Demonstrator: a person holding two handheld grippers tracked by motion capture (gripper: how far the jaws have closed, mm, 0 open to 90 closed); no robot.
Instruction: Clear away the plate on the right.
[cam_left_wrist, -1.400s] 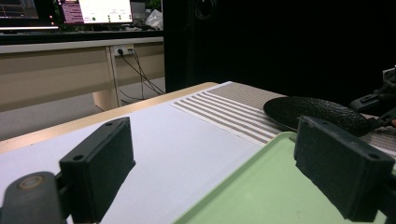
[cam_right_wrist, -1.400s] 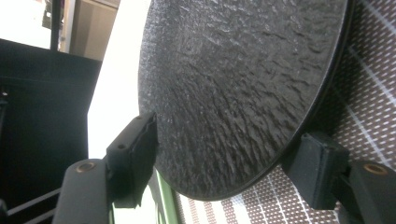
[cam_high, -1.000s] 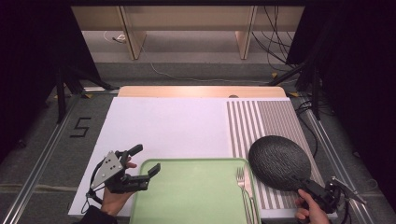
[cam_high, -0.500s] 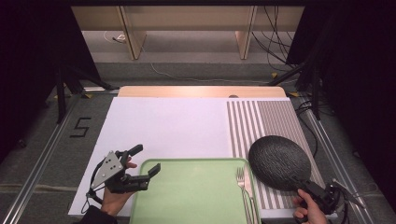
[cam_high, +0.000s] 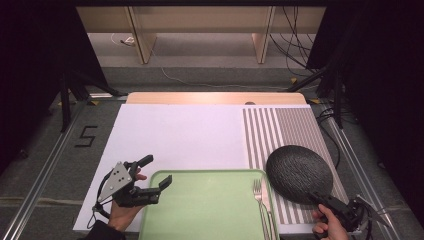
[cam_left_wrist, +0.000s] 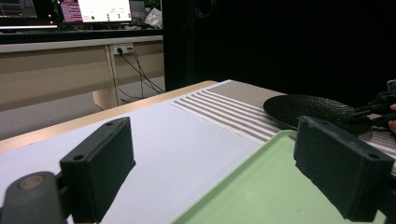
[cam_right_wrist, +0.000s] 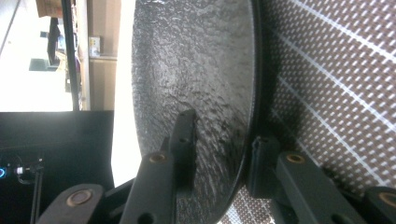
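A black textured plate lies on the striped mat at the right. My right gripper is at the plate's near rim. In the right gripper view one jaw lies over the plate's inner face and the other outside the rim. The right gripper's jaws have just been closing, and some gap still shows beside the rim. My left gripper is open and holds nothing. It straddles the far-left corner of the green tray. Its wide-set jaws frame that corner in the left gripper view.
A fork lies along the green tray's right side, close to the plate. The white table surface stretches beyond the tray. Cables and stand legs line the floor at the right. A wooden shelf unit stands at the back.
The right gripper's jaws have drawn closer together around the plate's near rim. Both hands, the plate and the tray stay where they were.
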